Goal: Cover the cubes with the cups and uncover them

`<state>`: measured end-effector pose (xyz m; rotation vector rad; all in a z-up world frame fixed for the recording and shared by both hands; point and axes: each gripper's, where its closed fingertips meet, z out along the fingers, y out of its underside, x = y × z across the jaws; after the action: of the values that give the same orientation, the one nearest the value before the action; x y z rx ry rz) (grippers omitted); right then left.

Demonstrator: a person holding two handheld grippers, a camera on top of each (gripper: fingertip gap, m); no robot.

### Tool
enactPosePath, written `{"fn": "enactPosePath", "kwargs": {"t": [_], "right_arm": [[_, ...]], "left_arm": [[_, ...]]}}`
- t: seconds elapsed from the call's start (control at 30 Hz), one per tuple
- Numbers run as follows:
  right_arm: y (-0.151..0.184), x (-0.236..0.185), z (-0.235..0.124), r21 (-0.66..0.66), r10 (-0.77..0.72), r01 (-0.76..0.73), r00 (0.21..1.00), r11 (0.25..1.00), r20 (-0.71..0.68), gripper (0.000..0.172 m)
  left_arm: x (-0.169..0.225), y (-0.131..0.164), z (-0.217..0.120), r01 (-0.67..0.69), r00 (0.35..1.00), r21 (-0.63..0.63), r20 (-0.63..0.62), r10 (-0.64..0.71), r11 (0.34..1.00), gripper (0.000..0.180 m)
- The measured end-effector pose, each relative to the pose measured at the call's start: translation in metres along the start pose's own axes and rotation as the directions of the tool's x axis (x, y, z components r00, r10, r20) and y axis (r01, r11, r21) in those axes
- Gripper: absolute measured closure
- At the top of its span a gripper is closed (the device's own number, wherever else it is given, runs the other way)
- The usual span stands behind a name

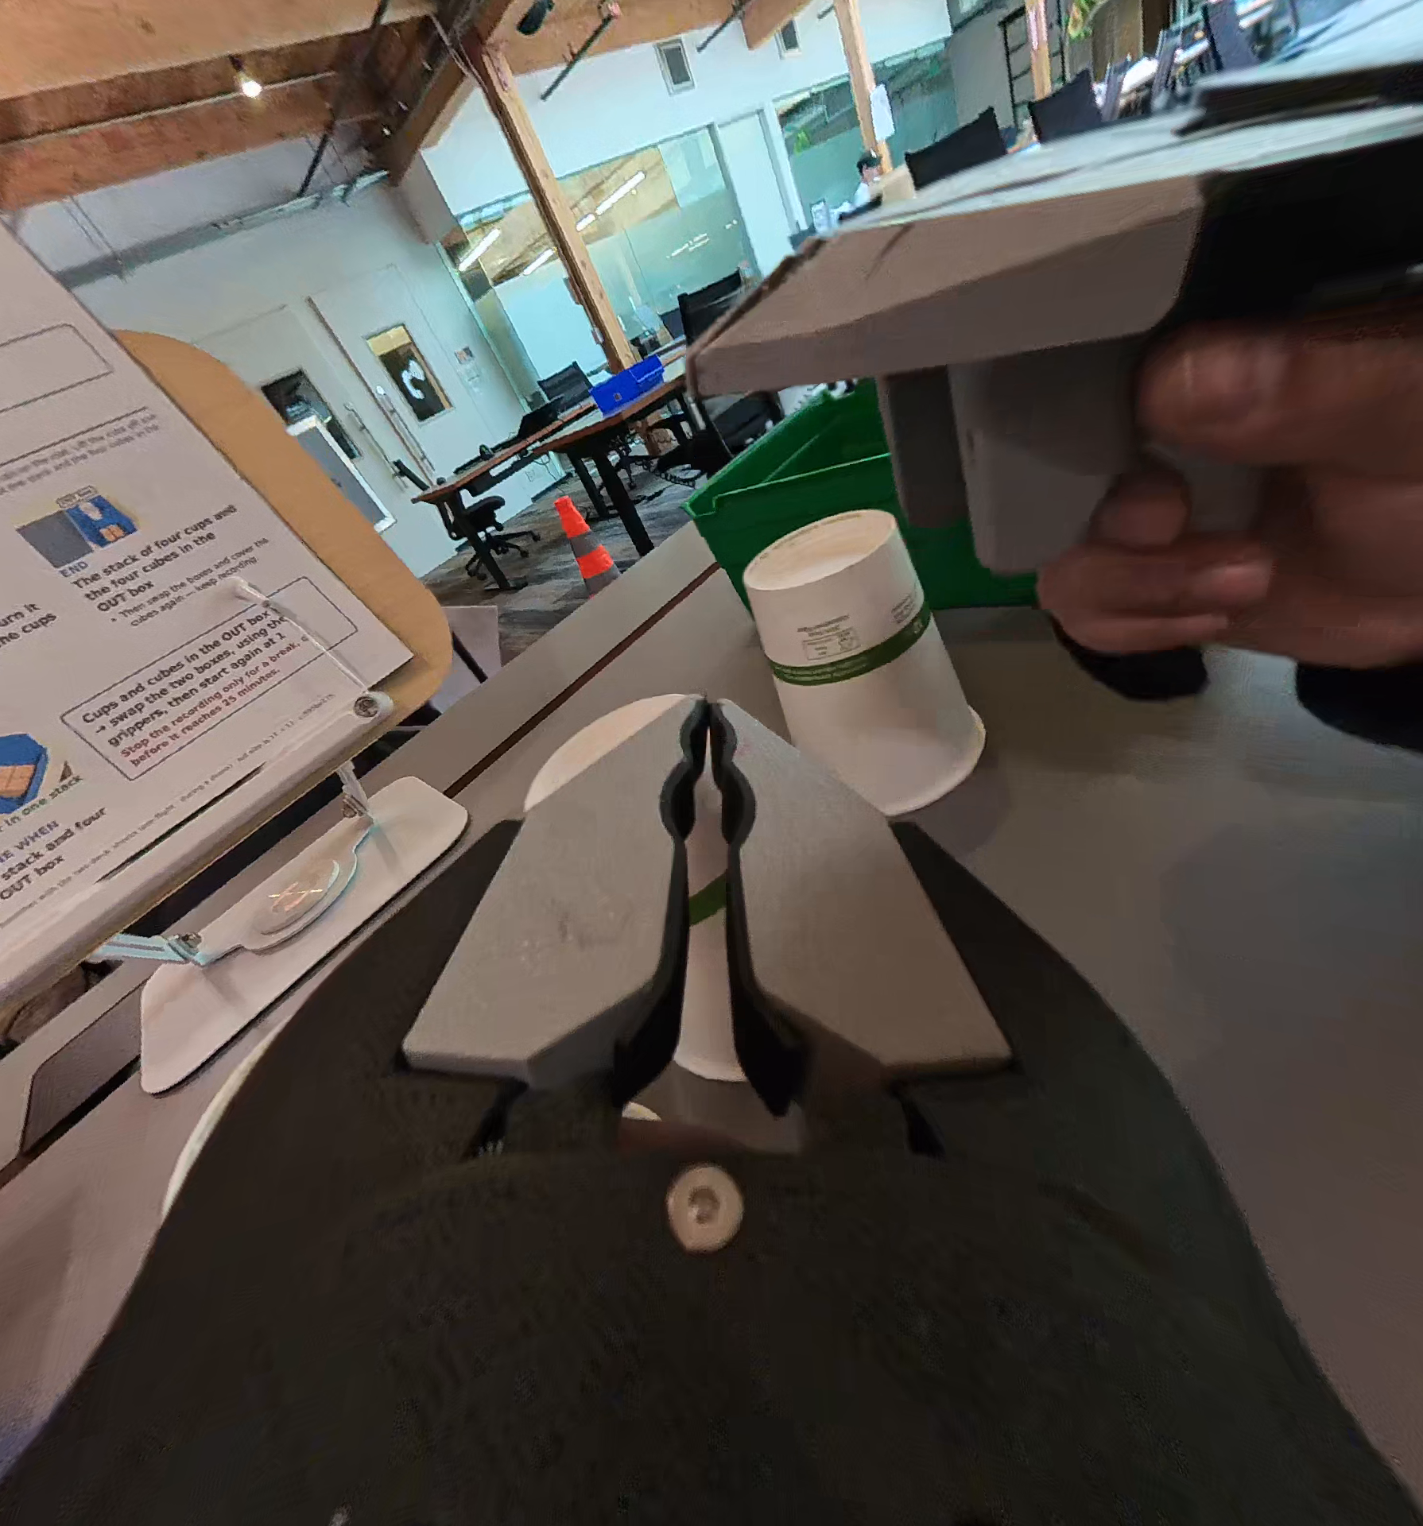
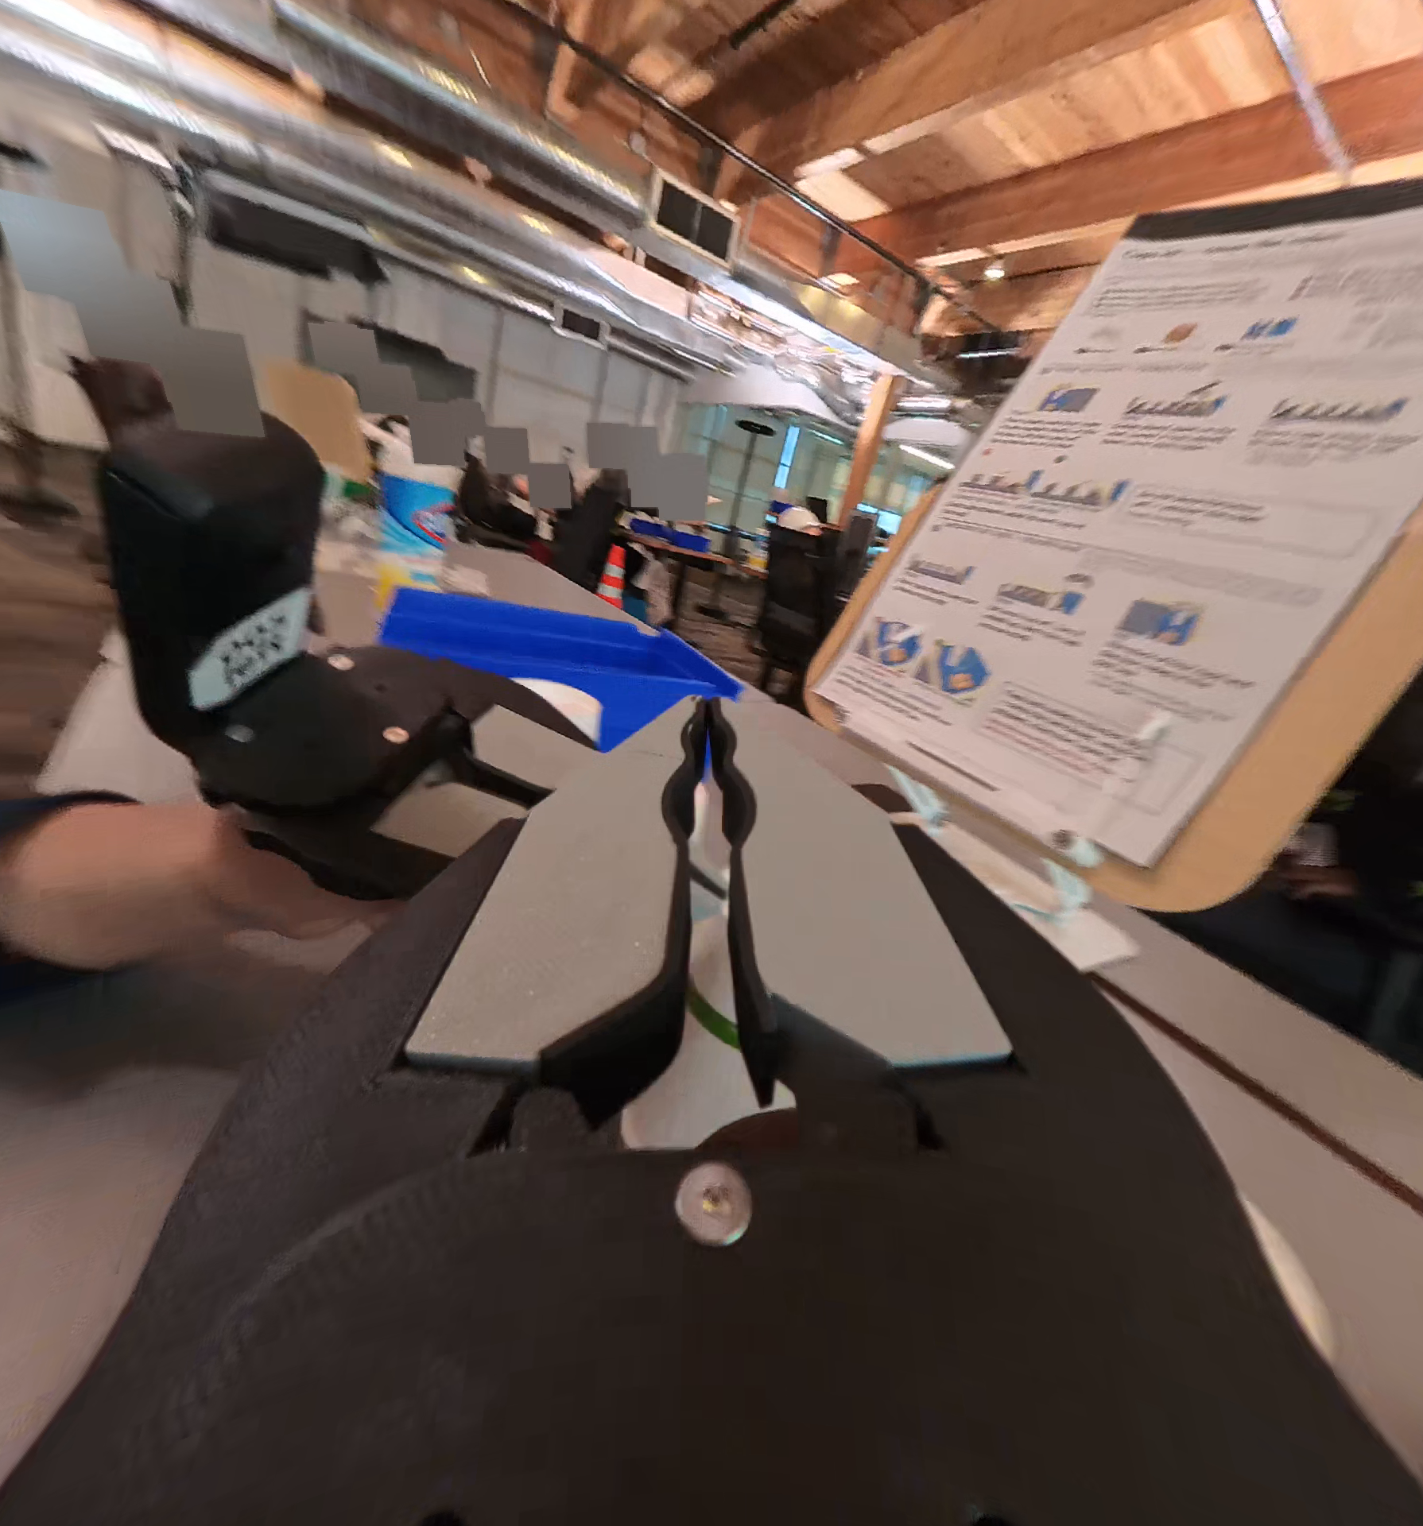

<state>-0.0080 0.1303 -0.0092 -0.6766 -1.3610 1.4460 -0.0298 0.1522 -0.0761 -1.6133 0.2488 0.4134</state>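
My left hand-held gripper (image 1: 708, 710) and right hand-held gripper (image 2: 706, 710) are both closed tip to tip, holding nothing. Below each stands an upturned cup (image 1: 704, 974), another cup (image 1: 865, 661) just beyond on the counter (image 1: 1187, 908). No cubes show, so covering looks done; uncovering remains.

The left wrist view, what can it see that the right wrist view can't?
Only the left wrist view shows an upside-down white paper cup with a green band standing free on the grey table, and a green bin behind it. Only the right wrist view shows a blue bin. Both show an instruction sheet on a stand, an orange cone far off, the other gripper, and jaws closed above a white cup glimpsed through the slit.
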Motion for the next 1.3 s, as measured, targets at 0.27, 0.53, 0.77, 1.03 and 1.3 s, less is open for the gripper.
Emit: {"fn": "enactPosePath", "kwargs": {"t": [0.27,0.53,0.77,1.03,1.3], "right_arm": [[0.043,0.005,-0.03,-0.218,-0.181,0.184,0.983,0.958,0.032,0.172],[0.037,0.031,-0.039,-0.22,-0.267,0.241,0.959,0.945,-0.096,0.172],[0.044,0.029,-0.037,-0.26,-0.311,0.277,0.945,0.925,-0.1,0.172],[0.041,0.041,-0.041,-0.237,-0.255,0.216,0.956,0.947,-0.146,0.172],[0.051,0.041,-0.041,-0.263,-0.224,0.181,0.964,0.948,-0.145,0.172]], "left_arm": [[0.014,0.014,0.008,0.037,0.998,-0.086,-0.049,-0.041,0.996,0.18],[-0.004,0.032,0.012,-0.091,0.991,-0.178,0.08,0.106,0.98,0.18],[0.002,0.034,0.013,-0.098,0.993,-0.163,0.052,0.108,0.982,0.18],[0.004,0.037,0.015,-0.138,0.987,-0.183,0.05,0.149,0.973,0.18],[0.002,0.036,0.014,-0.159,0.984,-0.175,0.054,0.17,0.972,0.18]]}}
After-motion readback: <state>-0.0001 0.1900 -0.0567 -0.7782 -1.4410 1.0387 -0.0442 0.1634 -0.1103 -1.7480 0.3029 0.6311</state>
